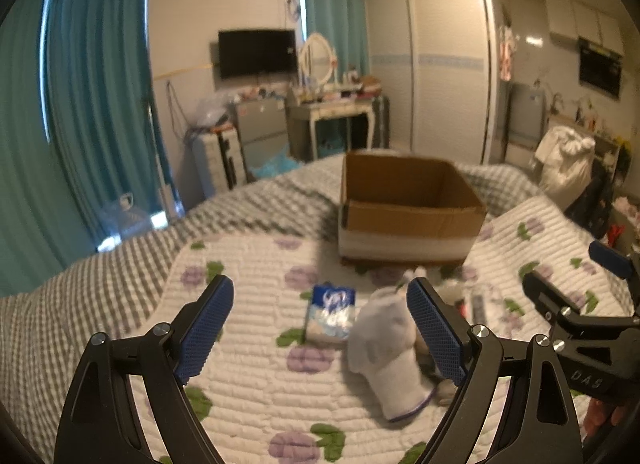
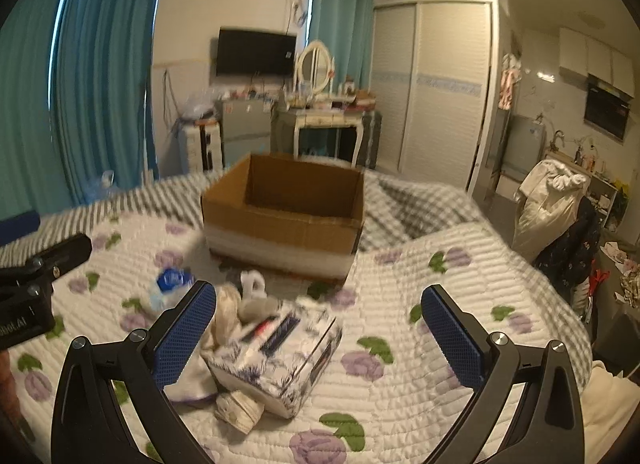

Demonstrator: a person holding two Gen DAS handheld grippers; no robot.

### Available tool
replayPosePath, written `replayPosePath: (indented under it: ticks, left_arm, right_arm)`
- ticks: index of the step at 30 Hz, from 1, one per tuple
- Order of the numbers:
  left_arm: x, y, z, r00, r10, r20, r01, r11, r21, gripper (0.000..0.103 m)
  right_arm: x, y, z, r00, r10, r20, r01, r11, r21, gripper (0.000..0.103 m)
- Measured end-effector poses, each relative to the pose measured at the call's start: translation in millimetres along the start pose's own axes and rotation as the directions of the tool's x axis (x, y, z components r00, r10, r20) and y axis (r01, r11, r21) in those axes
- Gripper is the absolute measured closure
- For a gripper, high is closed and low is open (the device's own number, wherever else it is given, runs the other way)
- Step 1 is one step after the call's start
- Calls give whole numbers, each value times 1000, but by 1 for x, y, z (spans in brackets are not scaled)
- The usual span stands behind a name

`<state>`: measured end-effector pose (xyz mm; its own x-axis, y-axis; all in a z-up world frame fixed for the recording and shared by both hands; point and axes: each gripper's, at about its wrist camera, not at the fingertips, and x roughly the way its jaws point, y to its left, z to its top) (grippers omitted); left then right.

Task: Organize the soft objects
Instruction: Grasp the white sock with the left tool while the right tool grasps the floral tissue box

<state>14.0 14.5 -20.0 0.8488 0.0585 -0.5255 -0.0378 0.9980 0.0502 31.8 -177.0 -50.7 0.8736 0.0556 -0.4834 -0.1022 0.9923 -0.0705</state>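
Much of the pile in front of the box (image 2: 284,211) is smeared by blur, so several pieces cannot be named. In the right wrist view a patterned tissue pack (image 2: 280,356) lies nearest the camera, in front of the box, with cream cloth bundles (image 2: 230,314) touching its left side and another (image 2: 240,408) poking out under its near corner; what these are cannot be told. A white curled item (image 2: 254,284) sits between the pack and the box, too blurred to name. The left wrist view shows what the other mostly hides: a white sock (image 1: 390,352) lying in front of the box, its far side cut off by the blue pad, and a blue-and-white packet (image 1: 330,314) just left of it, which the right view shows only as a blue blur (image 2: 172,280). The tissue pack is barely visible there, behind the finger. The box, one only, is open-topped, its inside floor out of sight, standing on the floral quilt (image 2: 440,324) over a checked cover (image 1: 100,276). Two grippers are seen: the left gripper (image 1: 320,328) hangs above the quilt in front of the box, fingers wide apart with nothing between them; the right gripper (image 2: 318,336) does likewise, spread empty over the tissue pack. Each appears at the edge of the other's view, partly cut off.
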Motion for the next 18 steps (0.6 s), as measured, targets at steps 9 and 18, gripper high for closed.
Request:
replayPosePath:
  ticks: [9, 18]
  left_arm:
    - [39, -7, -23, 992, 13, -126, -10, 1000, 28, 13]
    - [60, -7, -33, 981, 25, -194, -21, 1000, 21, 13]
  right_arm:
    - [64, 17, -37, 976, 93, -197, -101, 994, -29, 0]
    - [96, 37, -51, 955, 122, -272, -147, 986, -73, 0]
